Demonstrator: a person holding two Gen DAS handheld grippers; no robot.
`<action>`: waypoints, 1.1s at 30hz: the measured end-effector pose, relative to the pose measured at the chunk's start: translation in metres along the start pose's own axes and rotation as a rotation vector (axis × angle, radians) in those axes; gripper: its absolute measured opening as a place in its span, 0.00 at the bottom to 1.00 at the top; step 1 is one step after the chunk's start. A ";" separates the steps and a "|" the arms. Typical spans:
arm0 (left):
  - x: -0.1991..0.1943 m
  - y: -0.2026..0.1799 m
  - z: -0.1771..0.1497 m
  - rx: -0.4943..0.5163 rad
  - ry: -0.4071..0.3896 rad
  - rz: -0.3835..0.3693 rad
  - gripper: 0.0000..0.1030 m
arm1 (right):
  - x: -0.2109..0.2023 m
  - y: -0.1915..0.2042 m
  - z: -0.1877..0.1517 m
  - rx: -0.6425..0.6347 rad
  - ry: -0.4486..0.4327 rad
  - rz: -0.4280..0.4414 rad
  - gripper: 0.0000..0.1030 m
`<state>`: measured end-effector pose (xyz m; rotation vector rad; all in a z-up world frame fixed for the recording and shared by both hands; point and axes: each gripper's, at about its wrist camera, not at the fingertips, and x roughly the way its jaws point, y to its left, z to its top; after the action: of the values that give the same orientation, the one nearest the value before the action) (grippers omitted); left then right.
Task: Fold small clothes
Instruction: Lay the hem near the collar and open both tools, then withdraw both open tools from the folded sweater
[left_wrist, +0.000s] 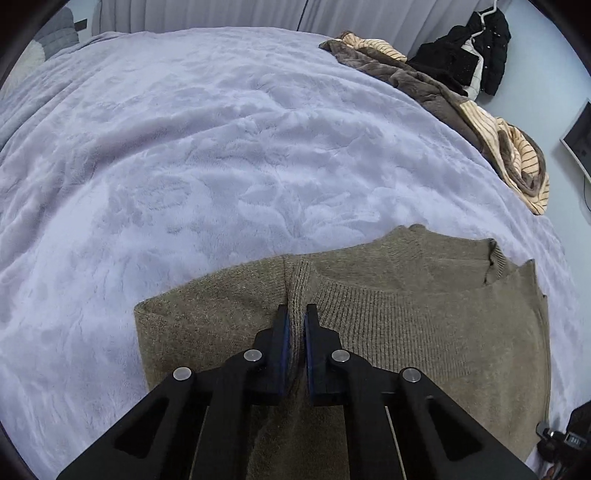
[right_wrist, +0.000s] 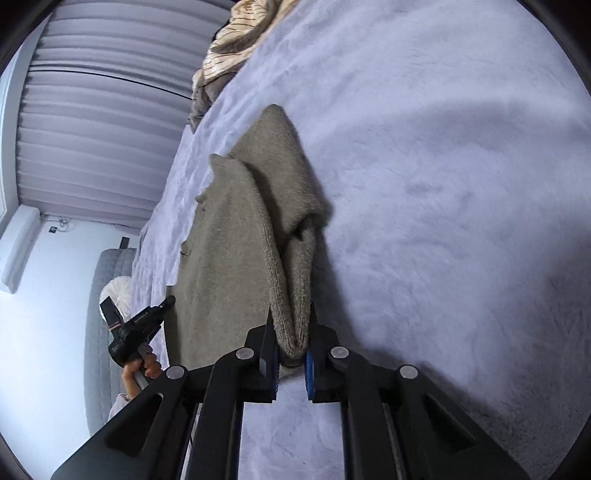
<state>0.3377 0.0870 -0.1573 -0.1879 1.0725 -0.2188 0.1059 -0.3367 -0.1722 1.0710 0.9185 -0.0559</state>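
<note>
An olive-brown knitted sweater (left_wrist: 424, 325) lies flat on a lilac plush bedspread (left_wrist: 221, 147), its ribbed neckline toward the right. My left gripper (left_wrist: 296, 314) is shut on a ribbed fold of the sweater near the collar. In the right wrist view the sweater (right_wrist: 225, 251) hangs sideways, and my right gripper (right_wrist: 291, 325) is shut on a ribbed cuff or hem, lifting it above the bedspread (right_wrist: 443, 184). The left hand-held gripper body (right_wrist: 133, 328) shows at the left of that view.
A heap of brown and cream striped clothes (left_wrist: 498, 140) lies at the bed's far right edge, also in the right wrist view (right_wrist: 229, 48). Black garments (left_wrist: 476, 51) hang on the wall. Curtains (right_wrist: 99, 129) and a grey headboard (right_wrist: 99, 332) stand beyond the bed.
</note>
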 end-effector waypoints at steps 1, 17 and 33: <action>0.004 0.003 0.000 -0.027 0.000 0.000 0.09 | 0.001 -0.008 -0.003 0.030 0.003 0.024 0.10; -0.073 -0.023 -0.015 0.042 -0.080 -0.110 0.09 | -0.024 0.069 0.025 -0.276 -0.046 -0.044 0.16; -0.010 0.001 -0.014 -0.095 -0.007 -0.140 0.09 | 0.098 0.083 0.133 -0.131 -0.136 -0.095 0.00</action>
<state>0.3209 0.0903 -0.1551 -0.3497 1.0651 -0.2925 0.2886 -0.3595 -0.1563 0.8909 0.8378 -0.1442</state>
